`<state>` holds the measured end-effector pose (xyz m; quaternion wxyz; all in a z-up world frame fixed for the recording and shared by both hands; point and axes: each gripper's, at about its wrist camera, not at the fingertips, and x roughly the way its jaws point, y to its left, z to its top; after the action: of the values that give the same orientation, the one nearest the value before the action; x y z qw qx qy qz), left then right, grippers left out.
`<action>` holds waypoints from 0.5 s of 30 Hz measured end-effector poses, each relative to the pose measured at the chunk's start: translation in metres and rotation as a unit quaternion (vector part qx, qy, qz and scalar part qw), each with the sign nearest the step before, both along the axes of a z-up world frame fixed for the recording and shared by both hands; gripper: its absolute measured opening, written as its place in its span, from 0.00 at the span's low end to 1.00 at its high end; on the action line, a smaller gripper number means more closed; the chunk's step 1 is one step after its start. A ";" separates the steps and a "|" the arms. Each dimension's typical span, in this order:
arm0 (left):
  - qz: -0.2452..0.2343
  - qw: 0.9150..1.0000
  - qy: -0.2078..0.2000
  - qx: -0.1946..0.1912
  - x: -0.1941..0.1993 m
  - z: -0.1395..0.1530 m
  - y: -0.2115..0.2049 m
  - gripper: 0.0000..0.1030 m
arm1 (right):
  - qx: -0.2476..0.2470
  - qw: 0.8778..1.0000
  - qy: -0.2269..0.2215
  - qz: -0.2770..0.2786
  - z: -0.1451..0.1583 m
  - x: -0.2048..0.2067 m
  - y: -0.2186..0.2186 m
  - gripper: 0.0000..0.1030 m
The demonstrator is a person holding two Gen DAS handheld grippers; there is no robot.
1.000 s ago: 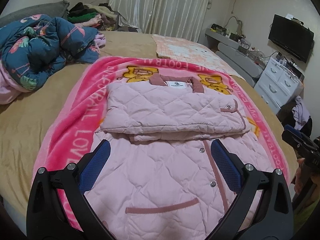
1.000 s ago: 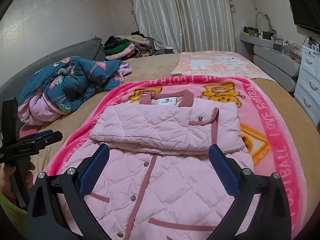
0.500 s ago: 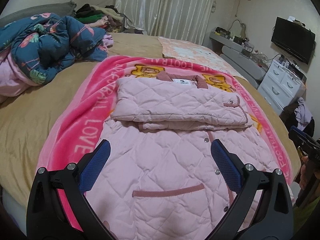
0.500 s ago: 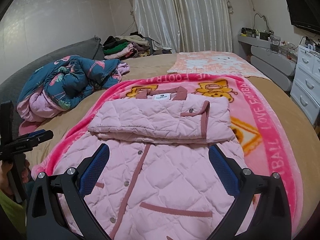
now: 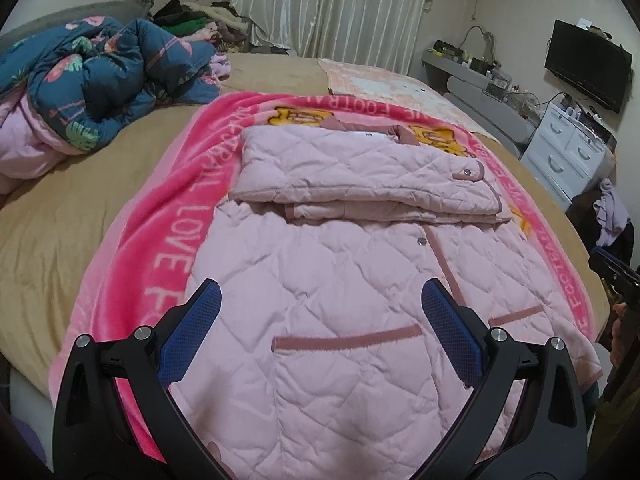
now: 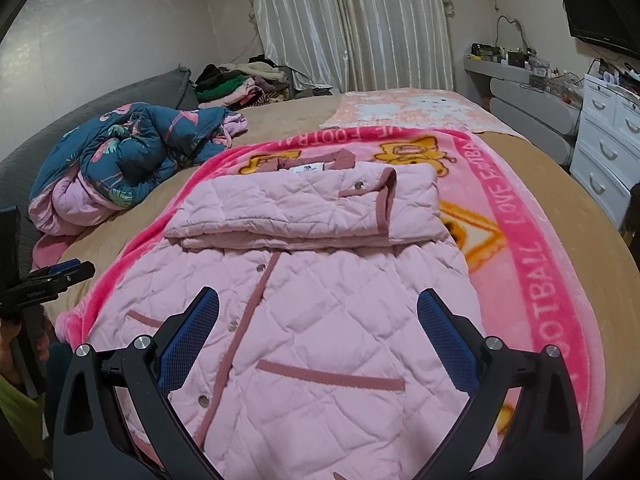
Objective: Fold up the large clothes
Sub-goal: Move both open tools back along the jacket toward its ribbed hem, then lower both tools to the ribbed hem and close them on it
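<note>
A pale pink quilted jacket lies front up on a bright pink blanket on the bed. Both sleeves are folded across its chest, forming a thick band below the collar. My left gripper hovers open above the jacket's lower left part, nothing between its blue pads. My right gripper hovers open above the lower right part, near a dark pink pocket strip. The other gripper shows at each view's edge, apart from the cloth.
A crumpled blue floral quilt lies at the far left of the tan bed. A clothes pile sits near the curtains. A peach cloth lies beyond the blanket. White drawers and a wall television stand at the right.
Both grippers have drawn back toward the jacket's hem, so more of its lower part and pockets shows. Both stay open; the jacket has not moved.
</note>
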<state>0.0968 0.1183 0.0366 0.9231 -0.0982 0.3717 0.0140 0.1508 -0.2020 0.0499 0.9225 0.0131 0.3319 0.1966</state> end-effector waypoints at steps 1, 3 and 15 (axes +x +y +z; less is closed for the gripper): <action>0.002 1.000 0.002 0.001 -0.002 -0.002 0.001 0.91 | -0.001 1.000 0.001 -0.001 -0.001 -0.002 -0.001 0.96; 0.004 1.000 0.005 0.004 -0.006 -0.005 0.001 0.91 | -0.003 1.000 0.003 0.003 -0.003 -0.006 -0.003 0.96; 0.021 0.999 0.046 0.006 -0.023 -0.043 0.012 0.91 | -0.014 1.000 0.016 0.006 -0.022 -0.027 -0.017 0.96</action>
<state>0.0734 0.1303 -0.0060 0.9048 -0.0999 0.4119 0.0397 0.1239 -0.2192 0.0283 0.9158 0.0012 0.3497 0.1976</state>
